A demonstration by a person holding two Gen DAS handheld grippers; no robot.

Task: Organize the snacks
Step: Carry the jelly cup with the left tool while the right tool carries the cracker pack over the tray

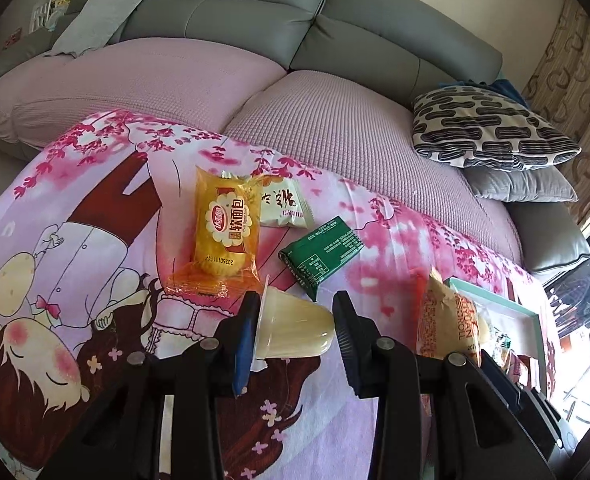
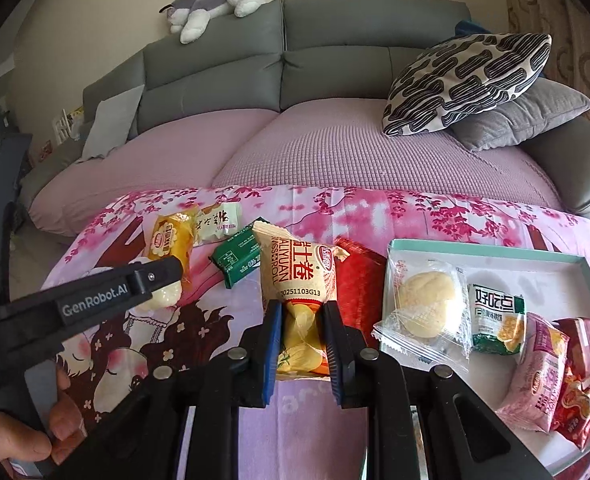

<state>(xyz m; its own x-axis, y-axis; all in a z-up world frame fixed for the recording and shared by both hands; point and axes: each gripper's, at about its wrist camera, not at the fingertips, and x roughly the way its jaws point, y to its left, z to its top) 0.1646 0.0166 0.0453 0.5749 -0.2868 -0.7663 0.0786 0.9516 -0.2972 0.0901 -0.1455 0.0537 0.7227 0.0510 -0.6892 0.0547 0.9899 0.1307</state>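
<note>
My left gripper (image 1: 295, 320) is shut on a pale yellow jelly cup (image 1: 295, 330) that lies sideways between the pads, lifted above the pink cartoon cloth (image 1: 75, 240). My right gripper (image 2: 301, 328) is shut on the lower end of a Swiss roll packet (image 2: 299, 276), which stands upright just left of the teal-rimmed tray (image 2: 495, 249). On the cloth lie an orange bread packet (image 1: 225, 228), a white packet (image 1: 283, 206), a green packet (image 1: 321, 254) and a red packet (image 2: 359, 284). The left gripper (image 2: 163, 280) with the jelly cup (image 2: 167, 298) also shows in the right wrist view.
The tray holds a clear-wrapped round pastry (image 2: 427, 308), a green-and-white packet (image 2: 495, 316), a pink packet (image 2: 535, 364) and red packets (image 2: 579, 384). Behind the cloth is a grey sofa (image 2: 335, 28) with patterned pillows (image 2: 467, 80) and a plush toy (image 2: 215, 0). A hand (image 2: 35, 444) grips the left handle.
</note>
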